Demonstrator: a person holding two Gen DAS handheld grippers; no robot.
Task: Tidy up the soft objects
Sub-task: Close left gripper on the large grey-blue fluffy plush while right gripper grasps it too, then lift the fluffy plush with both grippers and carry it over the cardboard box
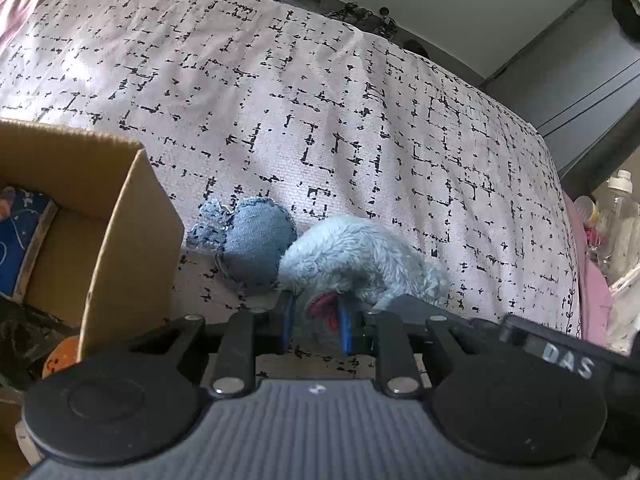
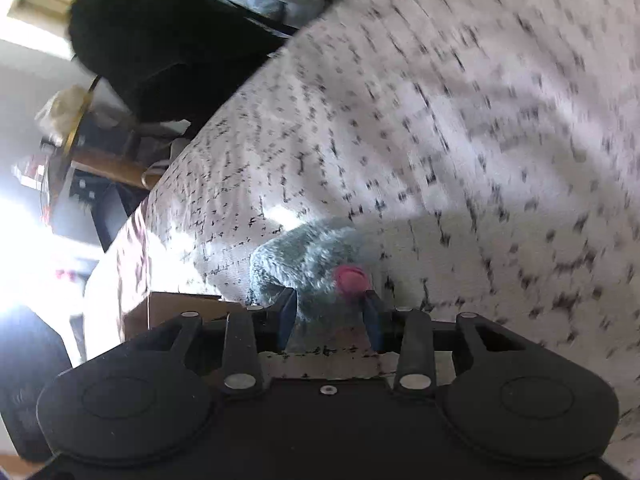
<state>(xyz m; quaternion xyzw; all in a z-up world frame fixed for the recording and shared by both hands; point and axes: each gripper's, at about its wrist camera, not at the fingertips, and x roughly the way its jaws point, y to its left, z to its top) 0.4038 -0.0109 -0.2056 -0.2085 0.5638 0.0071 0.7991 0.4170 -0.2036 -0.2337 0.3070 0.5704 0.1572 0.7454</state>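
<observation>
Both claws were clamped on the fluffy blue toy (image 1: pixel 352 256) on the bed (image 1: pixel 280 100): left claw (image 1: pixel 316 320), right claw (image 2: pixel 330 312). A box (image 1: pixel 120 220) sat at nine o'clock.

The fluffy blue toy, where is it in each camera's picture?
Left wrist view: the fluffy blue toy sits low, right of middle, beside a denim toy.
Right wrist view: fluffy blue toy low, at middle.
Shared landmark: the cardboard box, left of the toy in both.
</observation>
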